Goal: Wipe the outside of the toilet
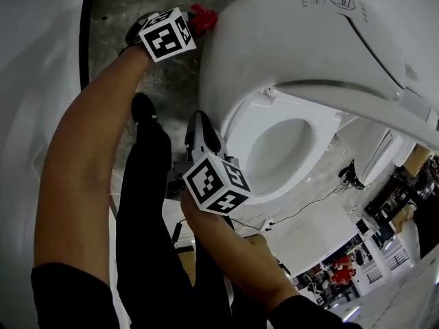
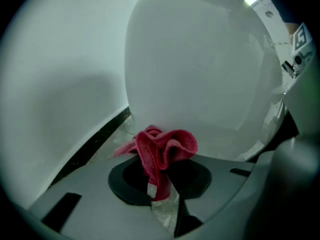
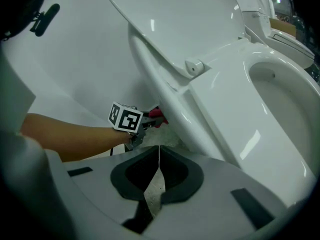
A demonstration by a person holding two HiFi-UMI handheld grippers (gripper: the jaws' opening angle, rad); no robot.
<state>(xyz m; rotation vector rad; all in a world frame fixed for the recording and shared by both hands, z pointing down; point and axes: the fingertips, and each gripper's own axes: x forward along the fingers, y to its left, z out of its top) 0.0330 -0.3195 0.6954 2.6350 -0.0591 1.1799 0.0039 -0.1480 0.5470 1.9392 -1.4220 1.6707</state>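
The white toilet (image 1: 288,53) has its lid up and its seat (image 1: 274,118) down. In the head view my left gripper (image 1: 186,25) reaches down beside the bowl's outer side, shut on a red cloth (image 1: 203,19). In the left gripper view the cloth (image 2: 162,151) bunches out of the shut jaws right against the curved toilet body (image 2: 200,74). My right gripper (image 1: 200,130) hovers near the seat's front rim. Its jaws (image 3: 159,156) are shut with nothing between them. The right gripper view also shows the left gripper (image 3: 142,124) and the cloth (image 3: 156,114) under the bowl.
A white wall (image 1: 34,67) with a dark base strip (image 1: 85,33) stands close on the left, leaving a narrow band of grey floor (image 1: 120,5). The person's black-clad legs (image 1: 144,204) are below. Thin cables (image 1: 302,208) lie on the floor by the toilet's front.
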